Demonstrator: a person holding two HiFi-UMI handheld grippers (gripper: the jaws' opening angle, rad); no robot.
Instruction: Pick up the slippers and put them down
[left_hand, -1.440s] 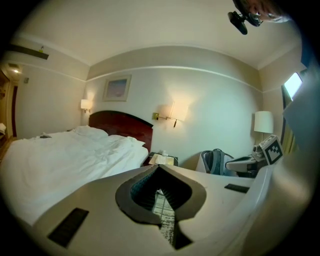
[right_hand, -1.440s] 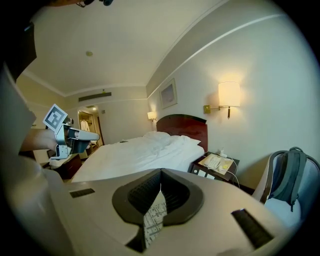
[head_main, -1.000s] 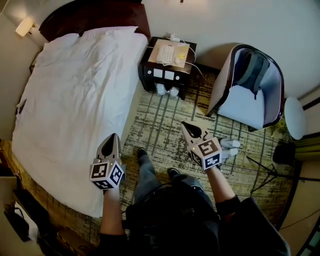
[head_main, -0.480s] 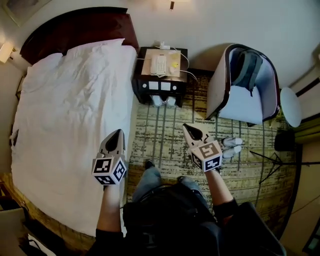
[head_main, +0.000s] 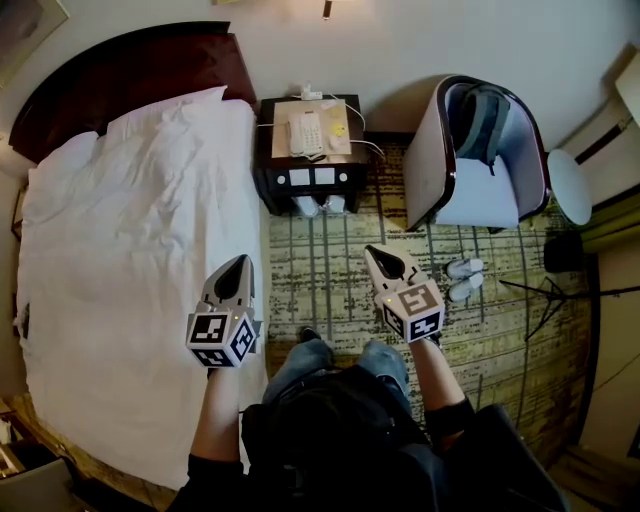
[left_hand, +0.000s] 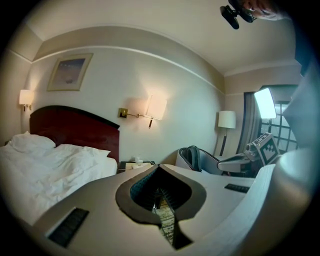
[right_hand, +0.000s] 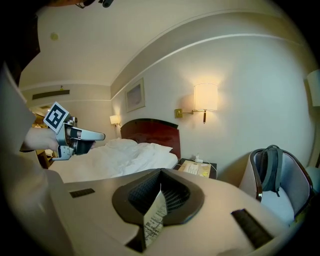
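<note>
A white pair of slippers lies on the patterned carpet in front of the armchair, to the right of my right gripper. Another white pair sits at the foot of the nightstand. My left gripper hangs over the bed's edge, shut and empty. My right gripper is held over the carpet, also shut with nothing in it. In the left gripper view the jaws are closed and point towards the nightstand; in the right gripper view the closed jaws point the same way. Neither gripper touches a slipper.
A bed with white bedding fills the left side. The dark nightstand carries a phone. An armchair with a backpack stands right, next to a round white table and a thin stand.
The person has stepped and turned, so the room has swung in the head view and the nightstand sits more centred. Both grippers stay in front, shut and empty.
</note>
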